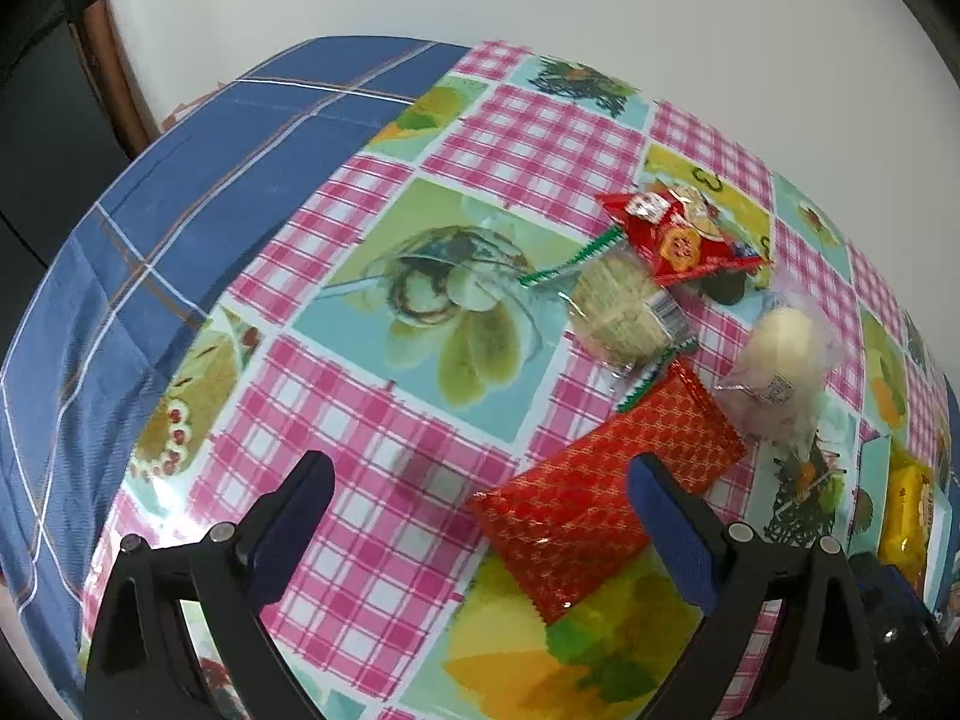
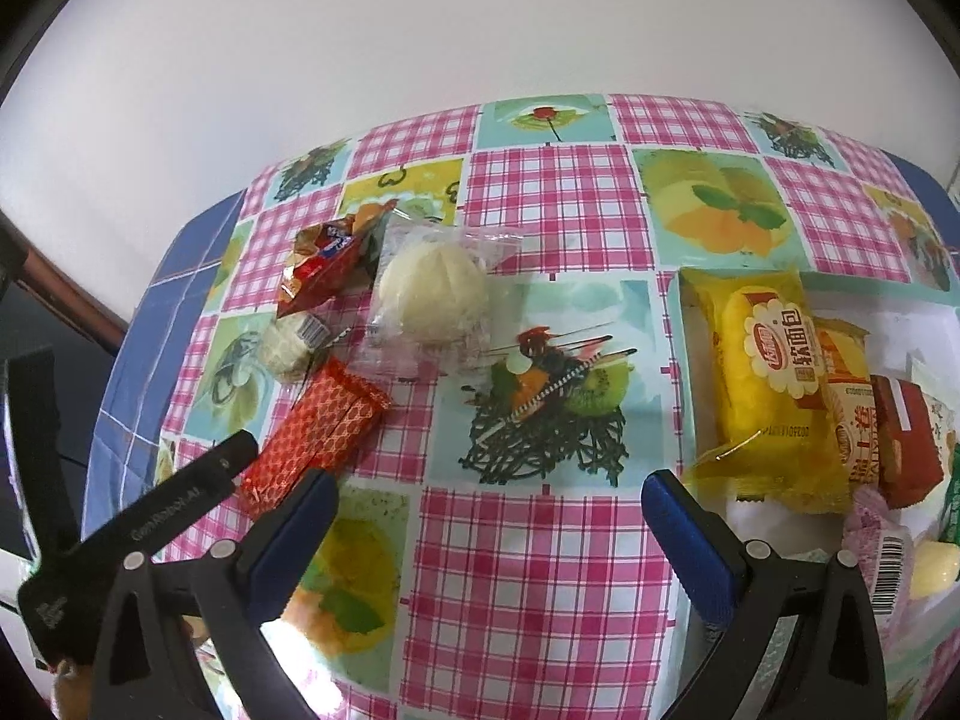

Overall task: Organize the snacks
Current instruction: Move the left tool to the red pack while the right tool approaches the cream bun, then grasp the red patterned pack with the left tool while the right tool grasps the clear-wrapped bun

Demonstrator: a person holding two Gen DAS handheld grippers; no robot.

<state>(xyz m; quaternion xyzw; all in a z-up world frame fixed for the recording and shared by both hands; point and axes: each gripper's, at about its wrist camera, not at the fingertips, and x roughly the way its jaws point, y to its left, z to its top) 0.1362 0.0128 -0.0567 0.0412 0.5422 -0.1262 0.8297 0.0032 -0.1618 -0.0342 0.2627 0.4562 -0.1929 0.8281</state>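
Several wrapped snacks lie loose on the checked tablecloth (image 1: pixel 360 420): a red patterned packet (image 1: pixel 600 504) (image 2: pixel 318 426), a round rice cracker in clear wrap (image 1: pixel 618 312) (image 2: pixel 288 345), a red foil packet (image 1: pixel 684 237) (image 2: pixel 324 267) and a pale round bun in clear wrap (image 1: pixel 780 360) (image 2: pixel 435 294). My left gripper (image 1: pixel 480 474) stands open above the cloth; its right finger overlaps the red patterned packet. My right gripper (image 2: pixel 489 498) is open over bare cloth. A white tray (image 2: pixel 690 324) at the right holds a yellow bread pack (image 2: pixel 768 372) (image 1: pixel 909 510) and other packs.
The table backs onto a white wall. A blue plaid cloth (image 1: pixel 150 228) covers the table's left part, with a brown wooden chair frame (image 1: pixel 114 72) beyond. The left gripper's black body (image 2: pixel 150 516) shows at the lower left of the right wrist view.
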